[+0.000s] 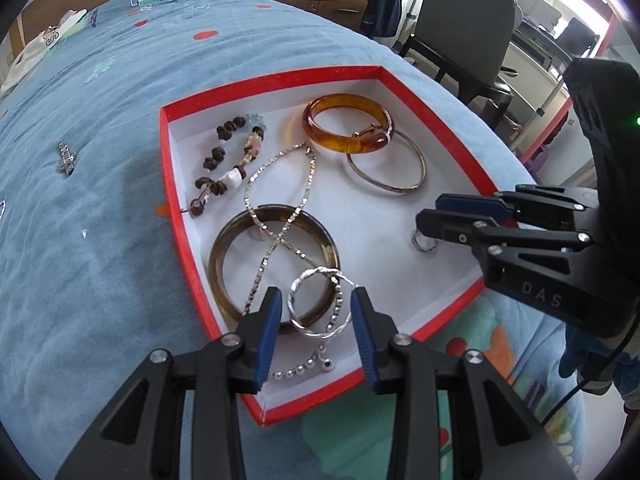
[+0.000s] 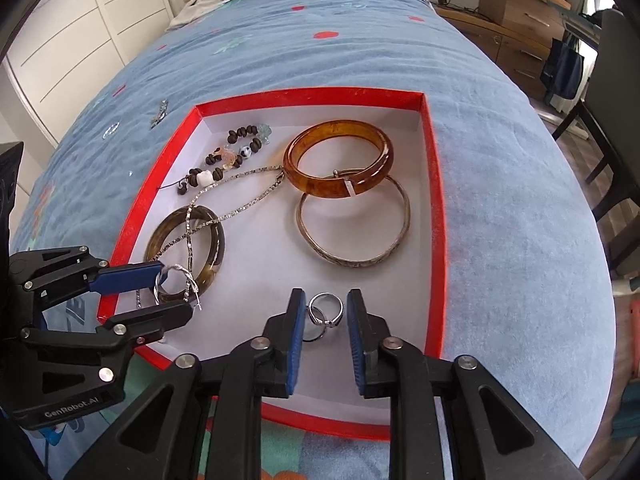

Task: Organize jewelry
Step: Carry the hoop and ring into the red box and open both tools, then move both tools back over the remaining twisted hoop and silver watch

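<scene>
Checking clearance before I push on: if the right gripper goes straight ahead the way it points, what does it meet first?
Most likely the small silver rings lying between the right gripper's open blue pads, then the white floor of the red box under them. Depth is hard to judge here.

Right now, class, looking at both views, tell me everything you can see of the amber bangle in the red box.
The amber bangle is a thick, glossy, translucent orange-brown hoop, resin-like, with a metal clasp band. It lies flat on the white floor of the red box, near the far right corner, its near edge overlapping the thin silver bangle. No gripper touches it.
</scene>
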A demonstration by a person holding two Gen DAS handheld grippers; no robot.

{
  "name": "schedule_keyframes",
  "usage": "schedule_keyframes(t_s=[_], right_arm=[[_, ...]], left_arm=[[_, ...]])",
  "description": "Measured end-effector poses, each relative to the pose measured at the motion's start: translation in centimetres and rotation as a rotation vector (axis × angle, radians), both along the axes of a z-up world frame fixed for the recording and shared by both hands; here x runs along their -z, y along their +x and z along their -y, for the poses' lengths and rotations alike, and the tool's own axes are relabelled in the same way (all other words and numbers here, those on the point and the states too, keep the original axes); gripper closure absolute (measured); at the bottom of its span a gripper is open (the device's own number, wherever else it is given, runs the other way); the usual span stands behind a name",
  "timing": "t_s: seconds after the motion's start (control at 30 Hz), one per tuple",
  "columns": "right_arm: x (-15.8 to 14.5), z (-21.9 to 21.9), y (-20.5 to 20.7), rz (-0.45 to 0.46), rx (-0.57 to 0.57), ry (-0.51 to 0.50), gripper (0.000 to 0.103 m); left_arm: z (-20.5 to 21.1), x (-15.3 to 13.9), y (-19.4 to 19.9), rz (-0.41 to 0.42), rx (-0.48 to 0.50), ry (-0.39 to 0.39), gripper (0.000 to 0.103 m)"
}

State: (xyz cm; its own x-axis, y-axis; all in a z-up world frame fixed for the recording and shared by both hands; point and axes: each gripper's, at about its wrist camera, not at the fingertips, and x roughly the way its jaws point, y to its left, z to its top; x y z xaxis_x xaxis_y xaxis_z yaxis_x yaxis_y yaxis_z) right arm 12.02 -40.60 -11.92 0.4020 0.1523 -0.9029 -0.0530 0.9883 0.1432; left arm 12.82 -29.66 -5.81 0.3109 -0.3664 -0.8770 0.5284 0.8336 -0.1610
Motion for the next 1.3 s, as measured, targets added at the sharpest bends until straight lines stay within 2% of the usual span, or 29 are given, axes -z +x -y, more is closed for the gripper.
schedule_keyframes(t_s=[0.17,0.43,0.8,1.0,1.3], right_arm=[[-1.5,0.3,-0.6,0.026,0.019,-0.008,0.072],[-5.2,-0.5,-2.4,0.081,0.035,-0.036,0.063],[-9.4,-2.9,-4.4,0.147,0.047,-0.038,0.061],[-11.1,-5.4,-4.5,0.181,0.021,-0.029,0.056],[-12.4,-10.6,-2.6,0.206,-0.049,-0.029,0.056]], left_arm=[[-0.8,-1.7,-0.7,0.015,-0.003,-0.031,0.069],[-2.5,-5.6,-2.8,0.093,-0.03,-0.063,0.064],[-8.7,-11.5,-4.8,0.307,-0.208,-0.029,0.061],[-12.4,-12.8,-4.9,0.337,-0.292,-0.031,0.059],[-17.6,-12.2,-3.9,0.338,-0.384,-0.025,0.054]])
